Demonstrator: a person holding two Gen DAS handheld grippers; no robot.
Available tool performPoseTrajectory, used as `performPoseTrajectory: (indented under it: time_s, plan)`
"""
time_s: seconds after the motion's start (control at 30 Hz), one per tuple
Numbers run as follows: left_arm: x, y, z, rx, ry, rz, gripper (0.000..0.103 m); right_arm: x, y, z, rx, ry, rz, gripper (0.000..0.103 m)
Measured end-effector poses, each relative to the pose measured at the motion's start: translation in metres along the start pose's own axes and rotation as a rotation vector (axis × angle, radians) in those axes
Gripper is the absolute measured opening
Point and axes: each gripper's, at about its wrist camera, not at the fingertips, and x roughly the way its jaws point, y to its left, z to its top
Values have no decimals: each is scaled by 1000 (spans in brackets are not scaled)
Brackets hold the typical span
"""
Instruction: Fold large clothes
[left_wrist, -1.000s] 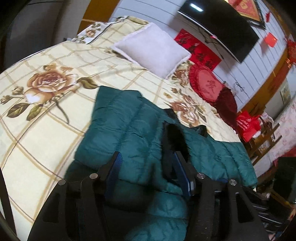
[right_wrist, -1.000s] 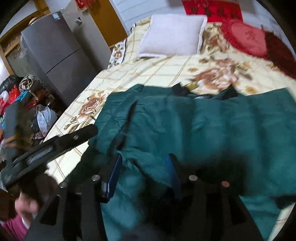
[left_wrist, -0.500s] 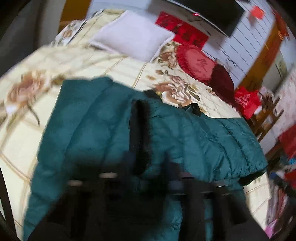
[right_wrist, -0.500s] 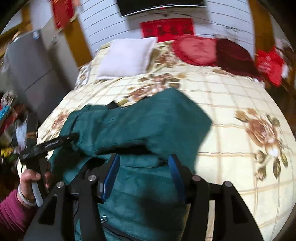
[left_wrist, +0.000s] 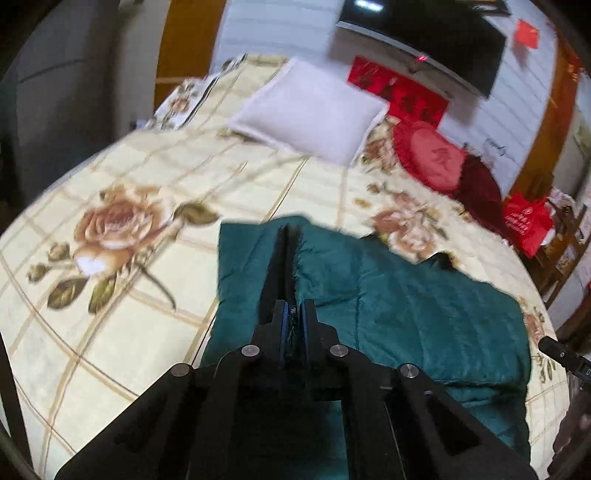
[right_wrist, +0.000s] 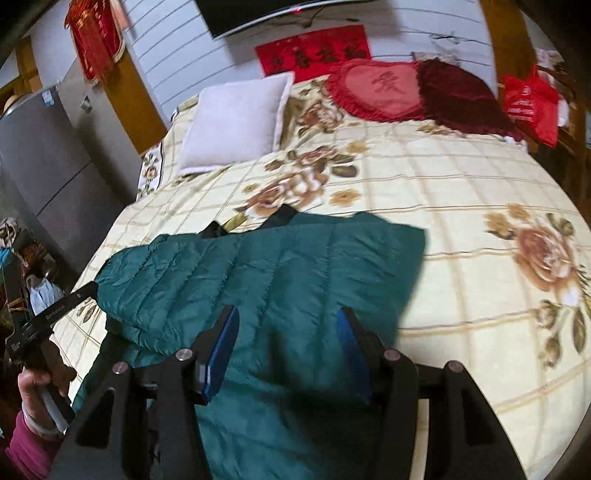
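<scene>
While closing, left gripper (left_wrist: 293, 319) pinches teal jacket (left_wrist: 406, 306).

Floral bed (right_wrist: 461, 177), teal jacket (right_wrist: 295, 266), white pillow (right_wrist: 236, 122), red cushions (right_wrist: 380, 92)

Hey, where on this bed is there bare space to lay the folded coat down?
Bare floral bedspread lies right of the teal quilted jacket, and between it and the white pillow. The head end is crowded by red cushions.
</scene>
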Motion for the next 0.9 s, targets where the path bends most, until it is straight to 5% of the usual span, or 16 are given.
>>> performPoseTrajectory:
  time_s: [0.27, 0.4, 0.63, 0.9]
  plan:
    - [8, 2, -5, -19, 31, 57, 23, 80, 39, -22, -96, 84, -110, 59]
    - [-5, 6, 0, -51, 29, 43, 34, 73, 50, -23, -135, 75, -124, 58]
    - [-34, -2, 10, -59, -112, -14, 55, 47, 67, -7, -140, -9, -57, 59]
    - [23, -4, 7, -11, 35, 62, 56, 103, 123, 9, -231, 21, -59, 58]
